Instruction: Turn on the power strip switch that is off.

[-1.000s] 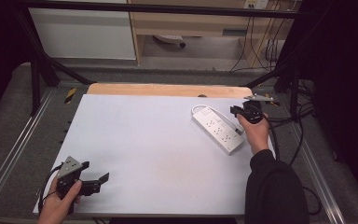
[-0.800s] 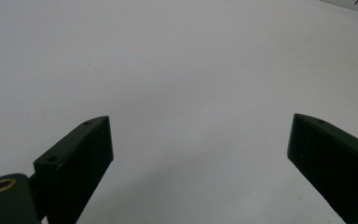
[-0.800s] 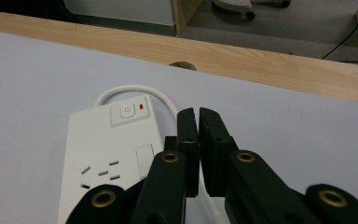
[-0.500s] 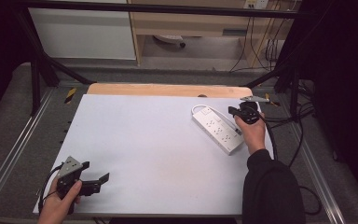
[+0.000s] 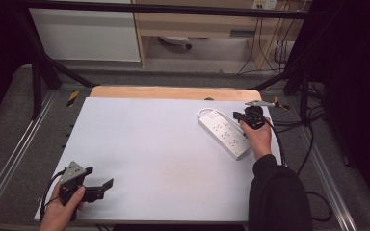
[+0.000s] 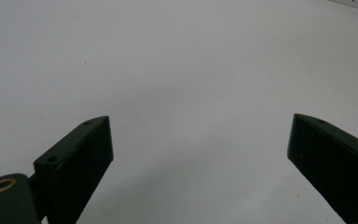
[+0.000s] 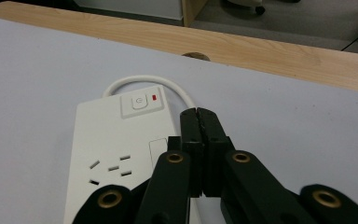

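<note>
A white power strip (image 5: 223,132) lies at an angle on the right part of the white table top (image 5: 164,144). In the right gripper view the power strip (image 7: 116,140) shows its switch (image 7: 140,101) with a red light, and its white cord (image 7: 135,80) loops round the far end. My right gripper (image 5: 237,116) hovers just above the strip's far right edge. The right gripper (image 7: 199,114) is shut, pads pressed flat together with nothing seen between them. My left gripper (image 5: 100,177) rests near the front left corner. The left gripper (image 6: 200,154) is open over bare table.
A wooden strip (image 5: 173,92) runs along the table's far edge, with a round hole (image 7: 196,56) in it. Black cables (image 5: 294,130) hang off the right side. Metal frame rails (image 5: 9,159) flank the table. Cabinets stand beyond.
The right gripper's jaws have closed fully, and the hand has shifted slightly along the strip's far end. The left hand and gripper have stayed put.
</note>
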The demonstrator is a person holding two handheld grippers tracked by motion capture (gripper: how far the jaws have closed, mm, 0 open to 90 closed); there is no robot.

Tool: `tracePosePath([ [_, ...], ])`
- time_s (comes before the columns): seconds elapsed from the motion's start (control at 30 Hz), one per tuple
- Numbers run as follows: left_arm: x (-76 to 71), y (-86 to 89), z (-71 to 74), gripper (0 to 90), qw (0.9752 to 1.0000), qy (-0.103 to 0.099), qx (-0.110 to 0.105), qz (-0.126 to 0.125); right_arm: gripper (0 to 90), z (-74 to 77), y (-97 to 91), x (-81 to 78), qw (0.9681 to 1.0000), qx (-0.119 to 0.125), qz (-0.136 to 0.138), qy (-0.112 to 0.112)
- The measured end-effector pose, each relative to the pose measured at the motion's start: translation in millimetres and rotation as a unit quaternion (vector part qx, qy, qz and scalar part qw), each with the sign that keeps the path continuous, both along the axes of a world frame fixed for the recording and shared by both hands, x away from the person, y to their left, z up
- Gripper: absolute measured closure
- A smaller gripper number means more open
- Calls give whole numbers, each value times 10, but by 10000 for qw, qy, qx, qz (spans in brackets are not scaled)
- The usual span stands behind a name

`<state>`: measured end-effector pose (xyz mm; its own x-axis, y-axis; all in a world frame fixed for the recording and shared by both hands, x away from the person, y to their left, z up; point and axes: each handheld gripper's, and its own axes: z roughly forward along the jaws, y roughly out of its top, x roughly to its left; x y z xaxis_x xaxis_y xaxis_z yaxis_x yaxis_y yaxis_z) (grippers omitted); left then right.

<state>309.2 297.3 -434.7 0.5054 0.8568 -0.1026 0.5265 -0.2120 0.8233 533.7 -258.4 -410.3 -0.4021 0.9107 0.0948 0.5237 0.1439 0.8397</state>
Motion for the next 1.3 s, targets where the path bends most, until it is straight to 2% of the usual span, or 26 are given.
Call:
tracePosePath([
  [0.8, -1, -6, 0, 68, 10000, -5, 15, 7, 900, -137, 117, -15, 9998, 113, 42, 129],
  [1.3, 0, -12, -3, 67, 10000, -4, 34, 0, 900, -237, 48, -186, 9996, 176, 53, 220],
])
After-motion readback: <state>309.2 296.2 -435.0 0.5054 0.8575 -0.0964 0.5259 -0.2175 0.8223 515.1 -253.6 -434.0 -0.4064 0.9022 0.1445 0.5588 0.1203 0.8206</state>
